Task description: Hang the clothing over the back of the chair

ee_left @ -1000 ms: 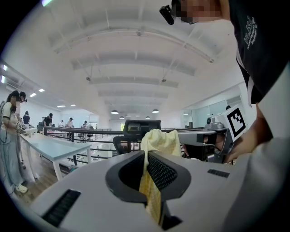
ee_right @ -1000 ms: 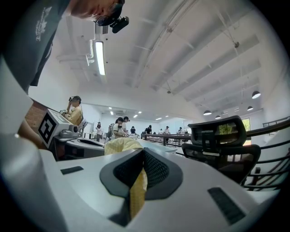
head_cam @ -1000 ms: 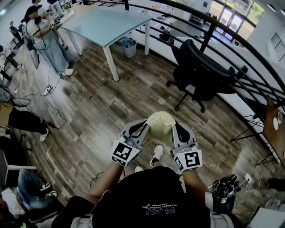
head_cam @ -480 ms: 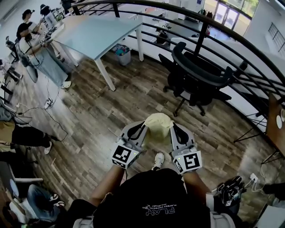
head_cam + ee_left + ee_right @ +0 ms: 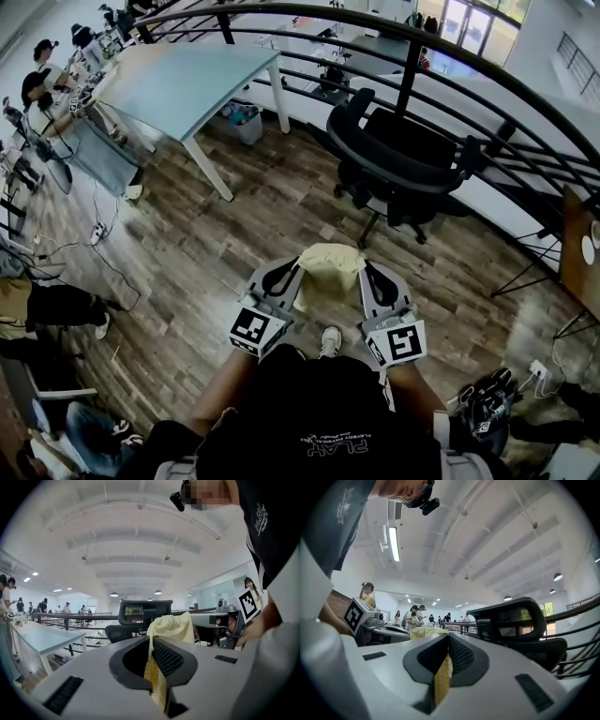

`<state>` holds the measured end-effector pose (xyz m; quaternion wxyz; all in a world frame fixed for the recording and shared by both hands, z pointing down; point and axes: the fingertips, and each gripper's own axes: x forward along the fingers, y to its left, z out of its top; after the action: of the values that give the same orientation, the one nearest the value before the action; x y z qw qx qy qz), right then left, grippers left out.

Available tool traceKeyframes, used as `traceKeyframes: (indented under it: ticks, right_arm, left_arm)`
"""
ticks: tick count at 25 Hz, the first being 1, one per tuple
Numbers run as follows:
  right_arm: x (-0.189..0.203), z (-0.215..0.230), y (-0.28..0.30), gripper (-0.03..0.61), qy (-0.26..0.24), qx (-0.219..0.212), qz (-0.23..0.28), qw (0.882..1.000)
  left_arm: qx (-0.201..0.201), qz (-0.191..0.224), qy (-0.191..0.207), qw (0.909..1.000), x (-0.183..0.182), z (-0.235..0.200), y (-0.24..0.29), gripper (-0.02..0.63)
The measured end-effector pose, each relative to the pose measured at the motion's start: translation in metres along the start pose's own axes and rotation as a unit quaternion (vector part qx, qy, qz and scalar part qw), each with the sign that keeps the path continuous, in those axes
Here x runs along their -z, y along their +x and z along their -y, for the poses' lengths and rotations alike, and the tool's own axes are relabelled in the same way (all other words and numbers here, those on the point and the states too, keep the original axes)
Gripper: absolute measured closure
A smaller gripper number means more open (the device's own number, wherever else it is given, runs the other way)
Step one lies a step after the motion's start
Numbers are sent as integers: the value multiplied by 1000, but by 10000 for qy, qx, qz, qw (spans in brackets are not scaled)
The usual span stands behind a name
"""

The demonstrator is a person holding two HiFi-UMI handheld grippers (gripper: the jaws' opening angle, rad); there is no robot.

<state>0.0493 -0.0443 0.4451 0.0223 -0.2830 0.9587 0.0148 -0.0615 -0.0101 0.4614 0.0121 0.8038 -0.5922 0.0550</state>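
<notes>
A pale yellow piece of clothing (image 5: 327, 272) hangs stretched between my two grippers in the head view, over the wooden floor. My left gripper (image 5: 285, 274) is shut on its left edge, and the yellow fabric (image 5: 158, 686) runs pinched between the jaws in the left gripper view. My right gripper (image 5: 371, 274) is shut on the other edge, with the clothing (image 5: 442, 679) clamped there too. The black office chair (image 5: 398, 159) stands just beyond the clothing, its back (image 5: 143, 612) facing me and a short way off. In the right gripper view the chair (image 5: 511, 623) fills the right side.
A light blue table (image 5: 192, 75) on white legs stands at the far left with a bin (image 5: 236, 122) under it. A curved black railing (image 5: 487, 84) runs behind the chair. People stand and sit along the left edge (image 5: 47, 84). A cable (image 5: 98, 230) lies on the floor.
Both grippers have carried the clothing forward together. The chair now sits closer and nearer the middle of the head view, and the table has slid left.
</notes>
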Motion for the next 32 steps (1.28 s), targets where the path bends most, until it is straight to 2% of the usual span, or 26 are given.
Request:
traceKeyframes:
  ticks: [9, 13, 22, 32]
  right_arm:
    - [-18, 35, 6, 558, -160, 475, 258, 9984]
    - [-27, 45, 12, 558, -360, 652, 289, 9968]
    - [-55, 61, 32, 558, -788, 1018, 440, 9907]
    - [-104, 73, 45, 558, -1043, 1546, 832, 9789]
  left_arm:
    - [296, 224, 195, 9991, -25, -6, 39, 588]
    - [502, 453, 236, 9974, -39, -12, 54, 588]
    - [954, 993, 290, 9900, -83, -31, 83, 588]
    - [1464, 1316, 540, 9789, -123, -43, 106, 588]
